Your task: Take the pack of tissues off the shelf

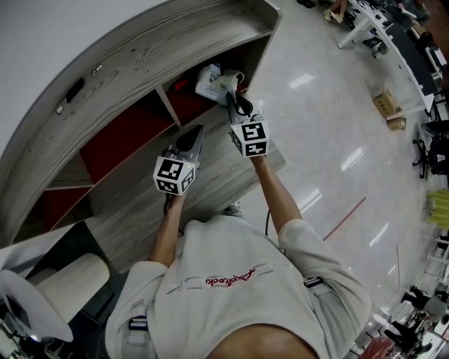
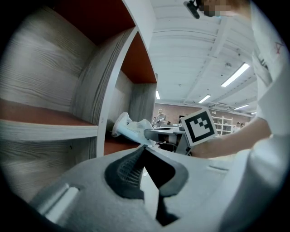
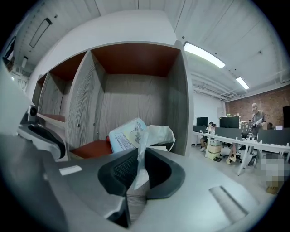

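Note:
The pack of tissues (image 1: 214,80), white with a bluish printed face and loose plastic wrap, lies in the rightmost compartment of the curved wooden shelf (image 1: 140,70). My right gripper (image 1: 235,99) reaches into that compartment's mouth. In the right gripper view it (image 3: 139,156) is shut on the crumpled plastic end of the pack (image 3: 127,136), which leans on the red compartment floor (image 3: 90,147). My left gripper (image 1: 195,137) hangs lower left, in front of the shelf, shut and empty (image 2: 145,152). Its view shows the pack (image 2: 131,129) and the right gripper (image 2: 158,133) beyond.
Red-backed compartments (image 1: 119,137) run leftward along the shelf. A white chair (image 1: 63,280) stands at the lower left. Shiny floor spreads right of me, with cardboard boxes (image 1: 389,109) and white desks (image 1: 379,21) far off. People sit at desks (image 3: 235,136) in the background.

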The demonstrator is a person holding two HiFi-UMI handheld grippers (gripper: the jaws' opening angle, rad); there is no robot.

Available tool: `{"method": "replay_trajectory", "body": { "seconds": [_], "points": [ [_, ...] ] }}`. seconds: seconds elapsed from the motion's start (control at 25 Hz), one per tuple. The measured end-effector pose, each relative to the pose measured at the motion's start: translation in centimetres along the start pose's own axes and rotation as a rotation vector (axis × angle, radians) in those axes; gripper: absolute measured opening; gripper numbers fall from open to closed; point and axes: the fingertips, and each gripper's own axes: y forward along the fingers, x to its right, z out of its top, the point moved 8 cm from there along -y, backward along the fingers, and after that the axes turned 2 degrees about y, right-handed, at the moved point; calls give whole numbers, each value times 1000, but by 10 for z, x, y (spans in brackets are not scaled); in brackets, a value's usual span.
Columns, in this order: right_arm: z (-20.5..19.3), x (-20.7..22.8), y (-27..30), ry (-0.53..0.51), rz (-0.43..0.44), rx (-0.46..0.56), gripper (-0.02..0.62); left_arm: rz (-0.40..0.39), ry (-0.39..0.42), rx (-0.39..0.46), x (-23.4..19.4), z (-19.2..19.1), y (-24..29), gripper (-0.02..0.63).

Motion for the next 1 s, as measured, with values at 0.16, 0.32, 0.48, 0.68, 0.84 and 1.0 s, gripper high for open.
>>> {"method": "replay_trajectory", "body": {
  "seconds": [0.16, 0.32, 0.48, 0.68, 0.84, 1.0],
  "points": [
    [5, 1, -7, -16, -8, 19, 28, -7, 7, 5, 4, 3, 2, -2],
    [13, 0, -19, -32, -12, 39, 26, -8, 16, 12, 9, 7, 1, -2],
    [18, -2, -34, -51, -13, 60, 25, -10, 28, 22, 14, 12, 0, -2],
    [20, -4, -56, -62, -13, 85, 23, -5, 47, 41, 18, 19, -3, -2],
    [22, -4, -75, -67, -24, 101, 23, 3, 58, 59, 22, 25, -6, -2],
    [24, -3, -94, -63, -35, 116, 23, 2, 73, 75, 29, 32, -9, -2]
  ]
}}
